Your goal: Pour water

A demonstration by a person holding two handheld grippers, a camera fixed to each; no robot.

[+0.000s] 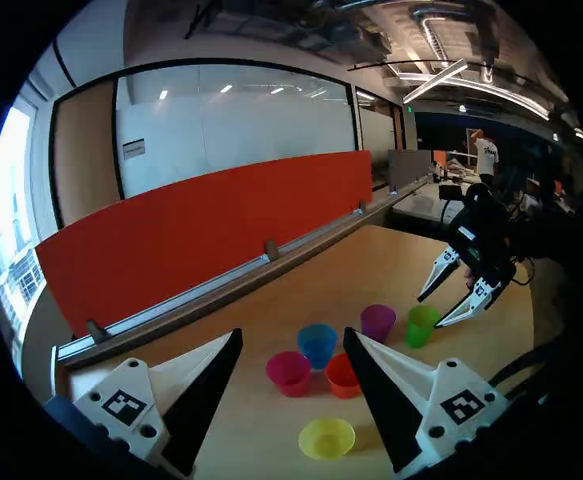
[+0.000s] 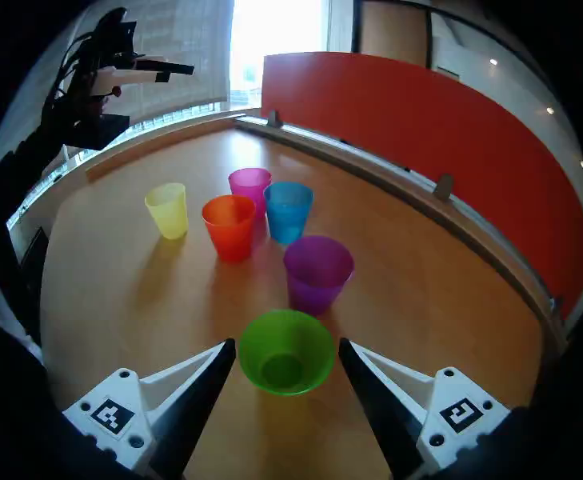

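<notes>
Six plastic cups stand on the wooden table: yellow, orange, pink, blue, purple and green. My right gripper is open, with the green cup between its fingers and a small gap on each side. The green cup looks empty inside. My left gripper is open and holds nothing. It hangs above the table, short of the pink cup, orange cup and blue cup. The yellow cup is nearest to it.
An orange divider panel with a metal rail runs along the table's far edge. The right gripper reaches in at the green cup, beside the purple cup. The left gripper is held high. A person stands far off.
</notes>
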